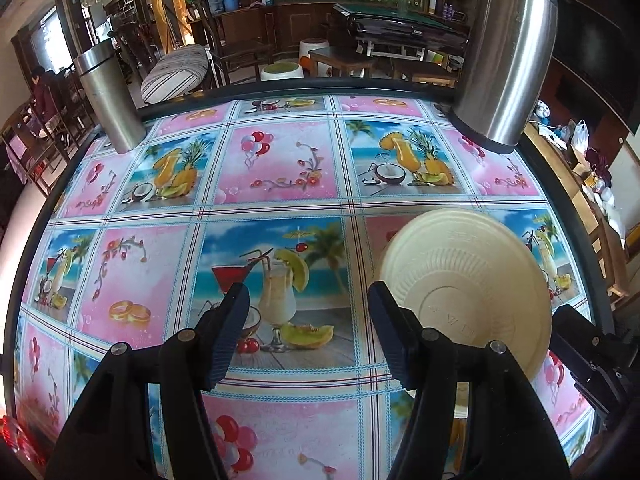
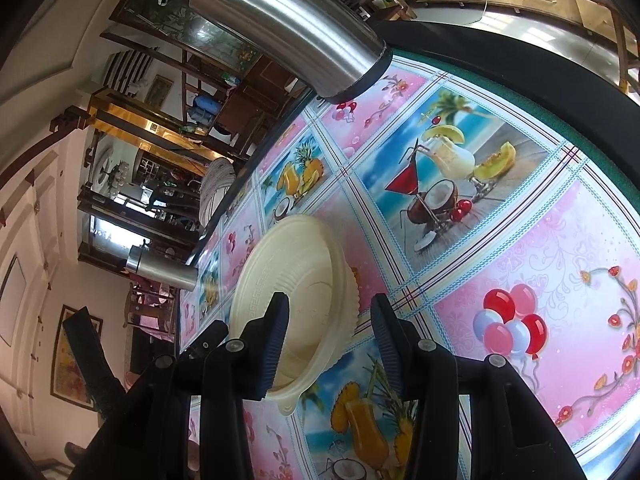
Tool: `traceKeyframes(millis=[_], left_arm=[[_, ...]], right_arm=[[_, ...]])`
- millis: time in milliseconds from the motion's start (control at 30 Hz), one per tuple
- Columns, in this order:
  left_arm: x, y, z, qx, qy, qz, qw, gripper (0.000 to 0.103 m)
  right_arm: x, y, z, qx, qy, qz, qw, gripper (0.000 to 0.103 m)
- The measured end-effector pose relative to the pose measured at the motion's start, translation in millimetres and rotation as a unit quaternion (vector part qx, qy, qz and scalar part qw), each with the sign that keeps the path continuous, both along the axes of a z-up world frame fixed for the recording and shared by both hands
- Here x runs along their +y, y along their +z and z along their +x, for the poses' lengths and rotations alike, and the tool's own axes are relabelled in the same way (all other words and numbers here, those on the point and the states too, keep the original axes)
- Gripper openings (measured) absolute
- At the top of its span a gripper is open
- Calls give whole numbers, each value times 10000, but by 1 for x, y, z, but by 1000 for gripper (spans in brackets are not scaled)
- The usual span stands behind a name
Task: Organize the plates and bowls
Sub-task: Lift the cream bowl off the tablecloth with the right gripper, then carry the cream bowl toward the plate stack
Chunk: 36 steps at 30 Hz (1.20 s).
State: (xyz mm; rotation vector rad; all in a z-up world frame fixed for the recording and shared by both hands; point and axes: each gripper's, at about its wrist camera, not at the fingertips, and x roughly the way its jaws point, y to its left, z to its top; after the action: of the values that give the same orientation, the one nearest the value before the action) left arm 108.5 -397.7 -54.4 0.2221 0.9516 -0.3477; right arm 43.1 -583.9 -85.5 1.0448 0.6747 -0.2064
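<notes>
While the left tongs (image 1: 308,332) stand wide over bare desk (image 1: 280,168), the right tongs (image 2: 330,340) gape around the cream bowl stack (image 2: 296,304) (tilted, unheld), sorting seemingly nearly done.

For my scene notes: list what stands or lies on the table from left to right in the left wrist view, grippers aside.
small steel flask → cream plate, tilted above the patterned tablecloth → large steel thermos
</notes>
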Motion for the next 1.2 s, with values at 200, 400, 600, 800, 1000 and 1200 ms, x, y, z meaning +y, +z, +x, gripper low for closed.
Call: traceKeyframes(millis=[200,400,600,800,1000,1200], left_arm=[[-1,-1,2,215,1,-103,9997,61],[2,7,2,298,58,-325,9990,61],[-7,3,1,586,-26,-470,9972,61],[-20,0,-2,674,-152,-505,9963,61],[-30,-8,-6,676,-224,-452,9964,61],[-33,-11,-9,692,-268,-499,9960,61]], right_arm=[[-1,-2,2,24,-19,-30,10000,39],[-1,-8,5,92,-27,66,9999,36],[-4,-14,6,120,-70,206,9997,36],[-8,-16,3,90,-124,305,9994,36],[-10,-15,0,53,-174,310,9994,36],[-11,-15,0,41,-178,319,9993,34]])
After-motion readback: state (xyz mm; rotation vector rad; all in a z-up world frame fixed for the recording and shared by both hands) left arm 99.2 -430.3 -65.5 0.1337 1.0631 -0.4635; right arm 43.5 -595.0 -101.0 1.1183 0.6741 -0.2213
